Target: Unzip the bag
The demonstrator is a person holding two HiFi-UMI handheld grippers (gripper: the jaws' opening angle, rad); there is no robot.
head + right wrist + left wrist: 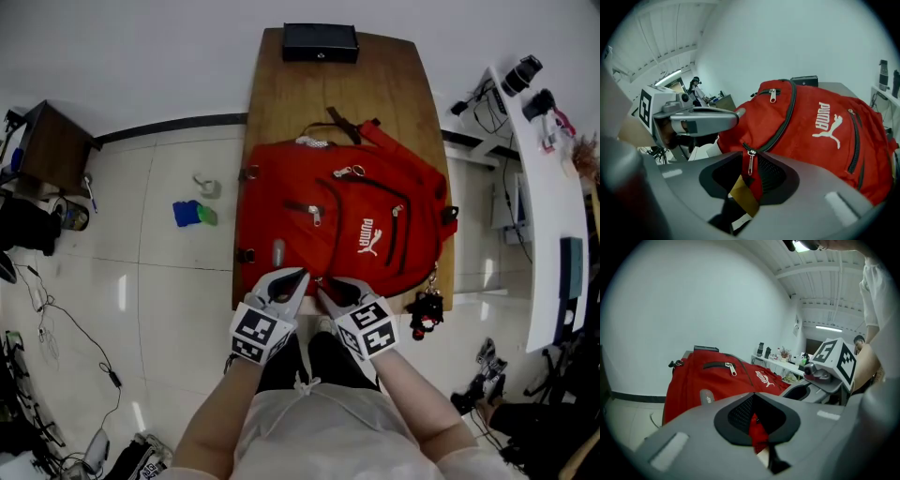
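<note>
Red cloth makes up the bag, which lies flat on a brown wood table in the middle of the head view. It has a white logo on the front and dark zips with shiny pulls. All the zips look shut. A small black and red toy hangs off its lower right corner. A black box sits at the top end of the table.

Both tongs are at the bottom edge of the bag, side by side. The left gripper is clenched on a bit of red cloth. The right gripper is clenched on red cloth too, with a tan tab beside it. A zip pull hangs right above its jaws. From there the dark zip runs up and round the bag.
</note>
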